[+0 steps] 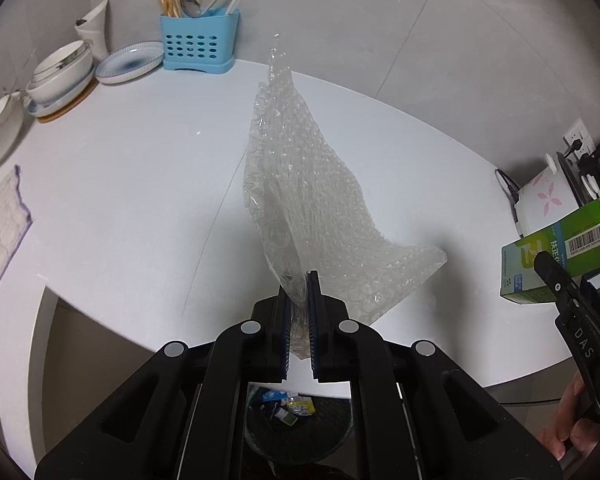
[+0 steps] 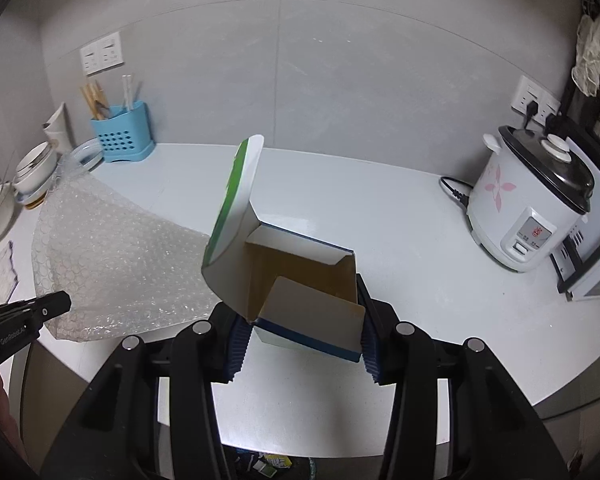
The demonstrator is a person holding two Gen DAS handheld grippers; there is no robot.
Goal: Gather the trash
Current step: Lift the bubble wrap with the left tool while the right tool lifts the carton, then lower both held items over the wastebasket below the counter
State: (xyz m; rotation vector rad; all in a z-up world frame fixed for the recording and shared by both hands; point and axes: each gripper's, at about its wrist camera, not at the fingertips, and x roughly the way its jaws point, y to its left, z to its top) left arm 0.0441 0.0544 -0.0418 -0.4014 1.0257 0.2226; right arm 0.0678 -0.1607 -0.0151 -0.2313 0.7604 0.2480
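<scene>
My left gripper [image 1: 300, 286] is shut on the lower corner of a clear bubble wrap sheet [image 1: 308, 184], which stands up over the white counter [image 1: 120, 200]. Below the counter edge, between the gripper's arms, a dark-lined trash bin [image 1: 300, 428] holds several scraps. My right gripper [image 2: 302, 320] is shut on an open green-and-white cardboard box [image 2: 300, 276], its flap raised and its brown inside showing. In the left wrist view that box [image 1: 560, 252] hangs at the far right in the right gripper [image 1: 556, 280]. The right wrist view shows the bubble wrap [image 2: 112, 256] and the left gripper [image 2: 48, 306] at left.
A blue utensil holder [image 1: 198, 42], stacked bowls and plates [image 1: 60, 76] and a cloth [image 1: 0, 224] line the counter's back left. A white rice cooker [image 2: 532, 204] with a cord stands at the right. A hand [image 1: 568, 436] holds the right gripper.
</scene>
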